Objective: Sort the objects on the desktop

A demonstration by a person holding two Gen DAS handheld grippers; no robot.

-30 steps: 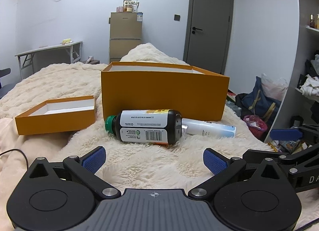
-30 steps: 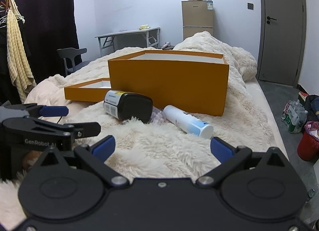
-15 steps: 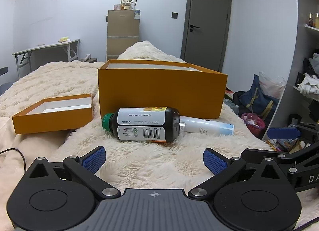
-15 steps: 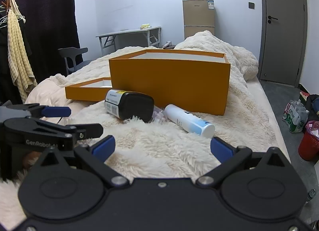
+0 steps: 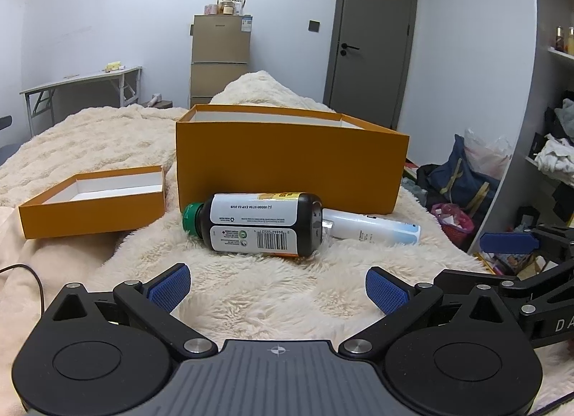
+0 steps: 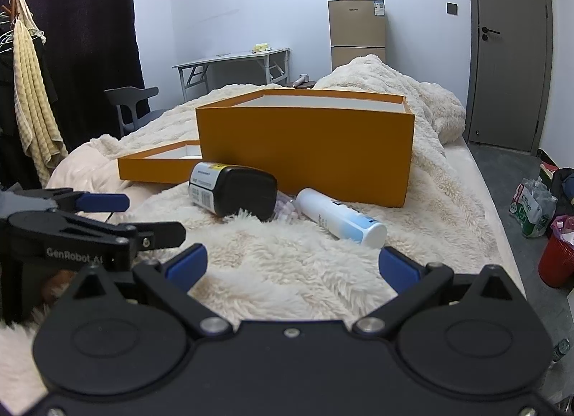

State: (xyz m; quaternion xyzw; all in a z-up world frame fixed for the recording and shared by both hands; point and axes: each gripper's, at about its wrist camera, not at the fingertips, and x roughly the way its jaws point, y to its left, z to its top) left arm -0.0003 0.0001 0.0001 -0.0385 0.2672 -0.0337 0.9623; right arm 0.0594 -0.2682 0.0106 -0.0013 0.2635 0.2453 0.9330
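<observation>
Left wrist view: orange box interior hidden; shallow lid holds nothing visible.

A fluffy cream blanket covers a bed. At twelve o'clock stands a large open orange cardboard box. At eleven o'clock lies its shallow orange lid. Just before the box lie a dark plastic bottle with a white label and a white-and-blue spray tube. The right gripper is spread wide at six o'clock; the left gripper sits at nine o'clock.
</observation>
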